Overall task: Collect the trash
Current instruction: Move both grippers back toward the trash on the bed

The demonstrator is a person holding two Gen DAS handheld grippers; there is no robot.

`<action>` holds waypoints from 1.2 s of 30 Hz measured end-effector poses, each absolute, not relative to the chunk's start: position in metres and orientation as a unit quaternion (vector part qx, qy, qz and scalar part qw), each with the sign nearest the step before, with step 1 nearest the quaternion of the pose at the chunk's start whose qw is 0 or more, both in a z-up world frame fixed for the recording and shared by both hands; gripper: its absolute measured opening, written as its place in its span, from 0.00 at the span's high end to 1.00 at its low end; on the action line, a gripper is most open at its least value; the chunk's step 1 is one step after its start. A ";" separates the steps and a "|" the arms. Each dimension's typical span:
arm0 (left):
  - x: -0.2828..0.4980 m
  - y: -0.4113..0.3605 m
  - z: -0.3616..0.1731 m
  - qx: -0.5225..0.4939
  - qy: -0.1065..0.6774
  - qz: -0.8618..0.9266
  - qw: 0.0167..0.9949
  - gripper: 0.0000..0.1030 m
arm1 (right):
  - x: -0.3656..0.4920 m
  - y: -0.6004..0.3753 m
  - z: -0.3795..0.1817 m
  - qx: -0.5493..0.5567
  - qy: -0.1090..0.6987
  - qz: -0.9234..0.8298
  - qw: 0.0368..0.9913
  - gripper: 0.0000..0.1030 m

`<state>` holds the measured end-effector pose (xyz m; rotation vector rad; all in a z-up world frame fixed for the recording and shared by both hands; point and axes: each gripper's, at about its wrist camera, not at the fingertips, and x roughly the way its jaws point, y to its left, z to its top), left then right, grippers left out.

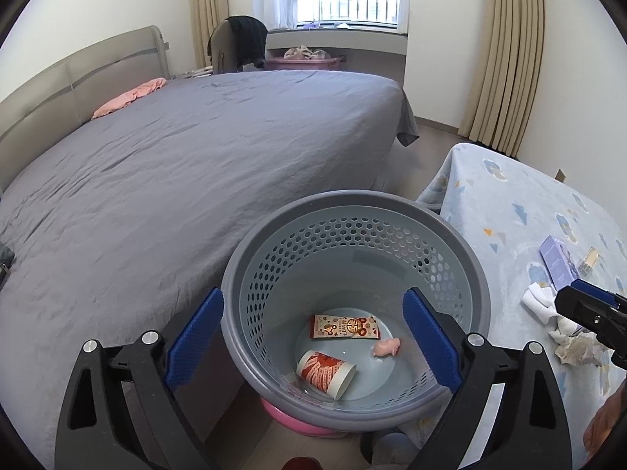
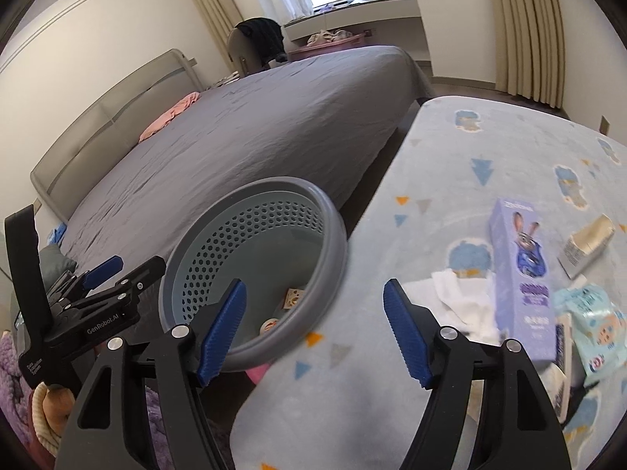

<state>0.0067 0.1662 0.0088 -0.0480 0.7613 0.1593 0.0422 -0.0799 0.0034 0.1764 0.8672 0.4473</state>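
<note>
Beside the bed | left gripper (image 1: 313,340) spread above bin (image 1: 484,274); side reads "GenRobot.AI" | right gripper (image 2: 315,333) spread, empty, over blanket (image 2: 470,137); purple box (image 2: 521,274) print unreadable

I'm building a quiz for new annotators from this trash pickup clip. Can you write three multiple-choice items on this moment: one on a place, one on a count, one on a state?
1. Where does the purple rabbit box lie?
A. in the basket
B. on the patterned blue blanket
C. on the grey bed

2. How many items lie in the grey basket?
A. one
B. three
C. five

3. How does the paper cup lie in the basket?
A. upright
B. on its side
C. stacked on the wrapper

Key:
1 B: the right wrist view shows the box on the patterned blue blanket, beside white tissue.
2 B: the left wrist view shows the cup, a red snack wrapper and a small pink piece.
3 B: its open mouth faces sideways, apart from the wrapper.

The left claw and right claw are both open and hold nothing.
</note>
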 end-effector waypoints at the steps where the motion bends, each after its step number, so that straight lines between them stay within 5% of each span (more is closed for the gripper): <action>1: 0.005 0.166 0.009 -0.024 0.370 0.076 0.926 0.11 | 0.039 -0.083 0.004 0.086 0.415 0.210 0.881 0.33; 36: -0.037 0.077 0.002 0.024 0.381 -0.024 0.924 0.09 | -0.052 -0.222 0.004 0.115 0.407 0.056 0.904 0.32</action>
